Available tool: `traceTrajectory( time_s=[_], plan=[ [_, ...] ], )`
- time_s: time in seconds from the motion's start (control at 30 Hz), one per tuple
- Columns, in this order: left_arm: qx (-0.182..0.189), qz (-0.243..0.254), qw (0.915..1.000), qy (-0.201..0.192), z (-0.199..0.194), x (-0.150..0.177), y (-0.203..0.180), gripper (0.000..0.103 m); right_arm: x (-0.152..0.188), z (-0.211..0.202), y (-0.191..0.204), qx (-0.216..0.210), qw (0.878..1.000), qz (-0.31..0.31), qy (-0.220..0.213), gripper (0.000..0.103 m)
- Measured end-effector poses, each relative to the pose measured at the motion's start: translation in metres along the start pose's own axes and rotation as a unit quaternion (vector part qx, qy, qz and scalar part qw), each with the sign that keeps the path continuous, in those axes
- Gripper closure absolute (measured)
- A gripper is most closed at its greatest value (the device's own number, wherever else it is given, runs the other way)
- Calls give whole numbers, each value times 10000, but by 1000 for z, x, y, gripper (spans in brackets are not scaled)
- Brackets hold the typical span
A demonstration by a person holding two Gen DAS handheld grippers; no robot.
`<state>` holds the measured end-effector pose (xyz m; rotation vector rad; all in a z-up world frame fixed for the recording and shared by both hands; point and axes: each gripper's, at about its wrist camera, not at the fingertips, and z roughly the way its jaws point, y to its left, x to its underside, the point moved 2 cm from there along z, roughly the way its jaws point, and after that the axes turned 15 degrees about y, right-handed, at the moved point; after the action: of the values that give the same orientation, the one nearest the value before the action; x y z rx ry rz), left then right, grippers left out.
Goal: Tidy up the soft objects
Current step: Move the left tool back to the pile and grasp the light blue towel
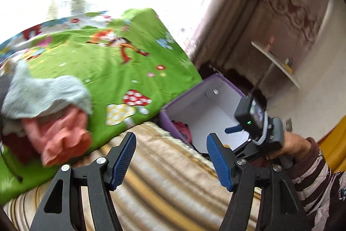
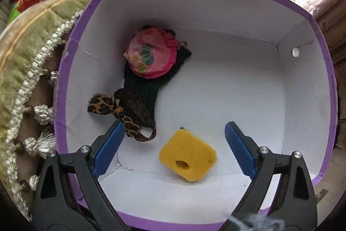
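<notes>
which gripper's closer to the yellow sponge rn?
Right. The right gripper hangs open directly over the yellow sponge inside the purple box. The left gripper is open above the striped bedding, outside the box.

Yellow sponge (image 2: 187, 160), pink pouch (image 2: 151, 53), leopard ribbon (image 2: 103, 103) loose inside purple-rimmed white box (image 2: 281, 90).

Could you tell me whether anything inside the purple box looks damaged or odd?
The yellow sponge has a hole in its front face, and the purple box shows cracked creases in its white lining.
</notes>
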<state>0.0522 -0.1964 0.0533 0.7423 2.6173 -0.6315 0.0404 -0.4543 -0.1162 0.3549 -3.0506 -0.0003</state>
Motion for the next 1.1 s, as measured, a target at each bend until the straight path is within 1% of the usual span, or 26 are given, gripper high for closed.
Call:
traceTrajectory(
  time_s=[0.13, 0.2, 0.23, 0.3, 0.33, 0.4, 0.47, 0.5, 0.53, 0.6, 0.67, 0.7, 0.77, 0.83, 0.87, 0.9, 0.93, 1.0, 1.03, 1.1],
  plan=[
    [-205, -387, 9974, -569, -30, 20, 34, 34, -17, 23, 18, 174, 9973, -458, 543, 8],
    [-395, -601, 9934, -897, -46, 26, 51, 34, -20, 20, 20, 383, 9965, -514, 537, 8],
    [-473, -723, 9910, -1017, -50, 27, 62, 34, -21, 19, 19, 411, 9965, -490, 543, 8],
    [-599, -1046, 9858, -1170, -59, 28, 85, 34, -20, 16, 16, 376, 9966, -447, 579, 8],
    [-591, -1218, 9835, -1200, -63, 27, 102, 34, -19, 12, 15, 394, 9968, -436, 549, 8],
    [-599, -1468, 9803, -1178, -65, 19, 127, 35, -17, 2, 13, 422, 9971, -418, 468, 8],
    [-748, -1631, 9762, -1215, -68, 10, 149, 43, -16, -11, 11, 459, 9975, -389, 377, 8],
    [-767, -1649, 9757, -1221, -68, 5, 158, 49, -15, -18, 10, 499, 9975, -373, 338, 8],
    [-815, -1671, 9754, -1185, -66, -2, 166, 53, -12, -24, 11, 553, 9974, -356, 289, 8],
    [-981, -1633, 9753, -1116, -61, -14, 178, 56, -12, -41, 11, 636, 9974, -307, 145, 8],
    [-1205, -1610, 9747, -978, -56, -22, 187, 57, -15, -61, 11, 647, 9976, -248, -87, 8],
    [-1286, -1649, 9738, -896, -51, -25, 192, 59, -18, -71, 12, 631, 9974, -232, -243, 8],
    [-1325, -1749, 9730, -713, -42, -29, 202, 62, -24, -90, 20, 535, 9965, -263, -585, 8],
    [-1351, -1802, 9726, -571, -35, -27, 207, 68, -32, -107, 31, 381, 9948, -401, -858, 8],
    [-1309, -1794, 9737, -514, -33, -27, 207, 69, -36, -113, 41, 311, 9935, -479, -987, 8],
    [-1283, -1772, 9746, -478, -31, -27, 206, 73, -40, -118, 48, 244, 9922, -567, -1081, 8],
    [-1256, -1739, 9756, -469, -31, -27, 204, 78, -45, -122, 57, 189, 9910, -660, -1147, 8],
    [-1243, -1699, 9768, -403, -30, -29, 201, 82, -58, -129, 73, 123, 9886, -831, -1250, 8],
    [-1229, -1699, 9770, -375, -31, -30, 200, 87, -65, -133, 81, 129, 9876, -894, -1284, 8],
    [-1184, -1698, 9777, -360, -33, -30, 196, 92, -78, -133, 96, 114, 9857, -990, -1359, 8]
  ],
)
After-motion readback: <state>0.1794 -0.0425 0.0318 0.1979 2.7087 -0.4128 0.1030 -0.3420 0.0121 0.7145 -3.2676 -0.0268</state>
